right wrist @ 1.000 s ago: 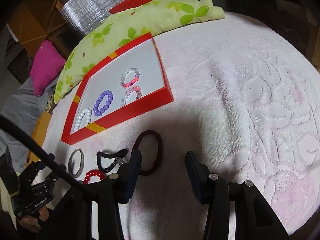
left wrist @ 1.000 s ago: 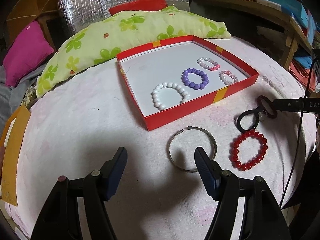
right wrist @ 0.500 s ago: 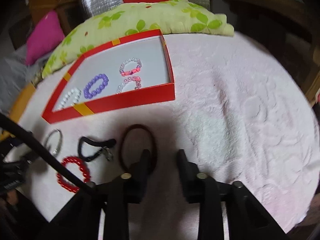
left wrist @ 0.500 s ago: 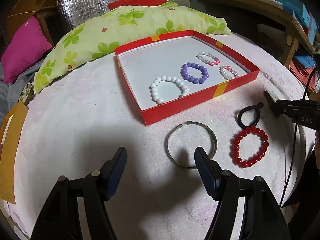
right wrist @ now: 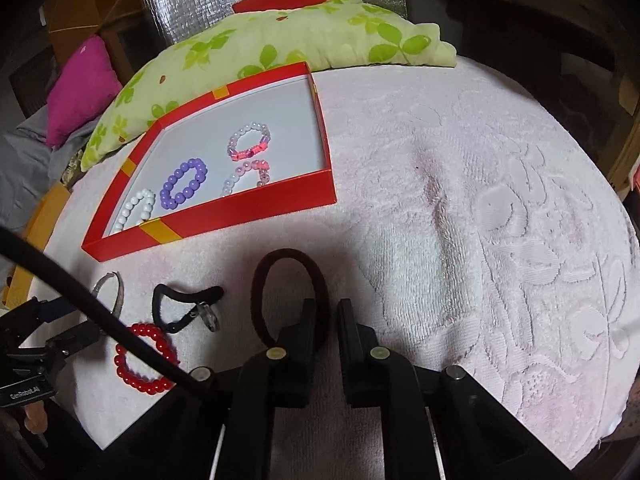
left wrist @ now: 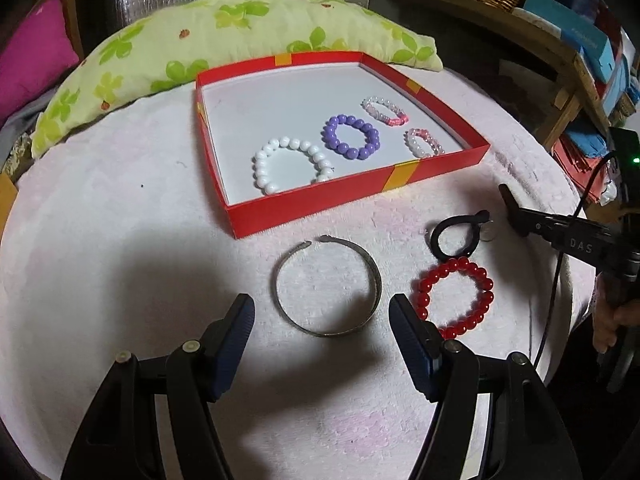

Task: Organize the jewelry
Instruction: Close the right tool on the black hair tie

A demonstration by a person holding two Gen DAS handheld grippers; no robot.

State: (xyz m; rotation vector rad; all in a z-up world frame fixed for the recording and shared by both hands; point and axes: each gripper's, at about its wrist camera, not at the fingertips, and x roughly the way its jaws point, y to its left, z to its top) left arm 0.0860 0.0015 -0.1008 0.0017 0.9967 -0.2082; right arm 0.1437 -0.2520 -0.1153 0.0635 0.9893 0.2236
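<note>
A red box (left wrist: 312,204) (right wrist: 224,216) holds a white bead bracelet (left wrist: 292,164), a purple one (left wrist: 351,137) and two small pink-white ones (left wrist: 385,111). In front of it on the pink towel lie a silver bangle (left wrist: 326,286), a red bead bracelet (left wrist: 454,296) (right wrist: 144,356) and a black hair tie (left wrist: 458,232) (right wrist: 182,306). My left gripper (left wrist: 320,320) is open, its fingers on either side of the bangle's near edge. My right gripper (right wrist: 326,316) has closed on the near right arc of a dark brown hair tie (right wrist: 288,280).
A green floral pillow (left wrist: 224,36) lies behind the box, a magenta cushion (left wrist: 28,60) at far left. Wooden shelves with boxes (left wrist: 580,40) and a basket stand at right. The towel (right wrist: 480,220) stretches out to the right of the box.
My right gripper's jaws have narrowed from wide open to nearly together around the brown hair tie. My left gripper has moved right, so the bangle now sits between its fingers.
</note>
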